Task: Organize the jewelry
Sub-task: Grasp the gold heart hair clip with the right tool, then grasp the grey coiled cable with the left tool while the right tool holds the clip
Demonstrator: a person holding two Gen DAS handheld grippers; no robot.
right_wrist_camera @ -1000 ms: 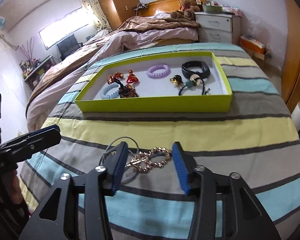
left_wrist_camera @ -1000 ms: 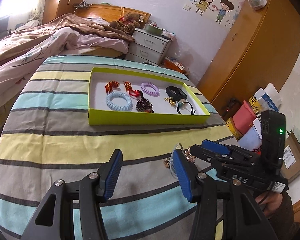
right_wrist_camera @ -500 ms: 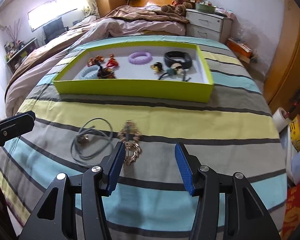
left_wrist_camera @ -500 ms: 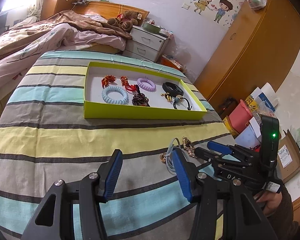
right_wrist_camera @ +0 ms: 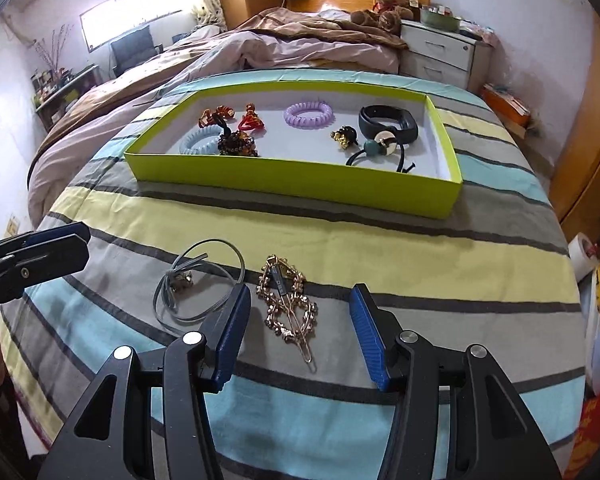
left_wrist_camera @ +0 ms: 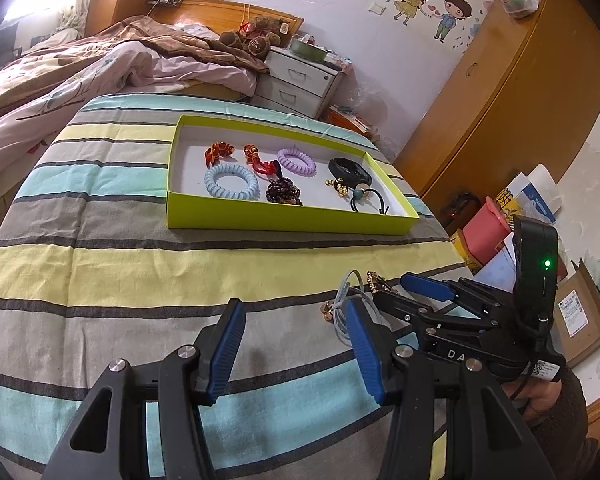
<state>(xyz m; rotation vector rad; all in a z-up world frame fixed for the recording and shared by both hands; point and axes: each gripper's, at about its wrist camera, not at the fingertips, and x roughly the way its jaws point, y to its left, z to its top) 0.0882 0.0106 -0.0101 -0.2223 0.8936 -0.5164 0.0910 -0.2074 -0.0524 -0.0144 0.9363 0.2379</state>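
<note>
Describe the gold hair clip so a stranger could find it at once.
On the striped bedspread, in front of the lime-green tray, two things lie loose. The gold hair clip is the glittery, leaf-shaped one between the right gripper fingers; its neighbour is a plain grey cord bracelet.

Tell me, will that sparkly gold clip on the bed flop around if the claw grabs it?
Probably not: the gold hair clip looks like a stiff metal bar with beads. It is thin and lies flat on the striped bedspread, so it might slip. The beads could snag.

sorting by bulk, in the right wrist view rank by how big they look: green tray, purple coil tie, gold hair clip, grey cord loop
1. green tray
2. grey cord loop and gold hair clip: alike, both nearer the camera
3. purple coil tie, though farther away
</note>
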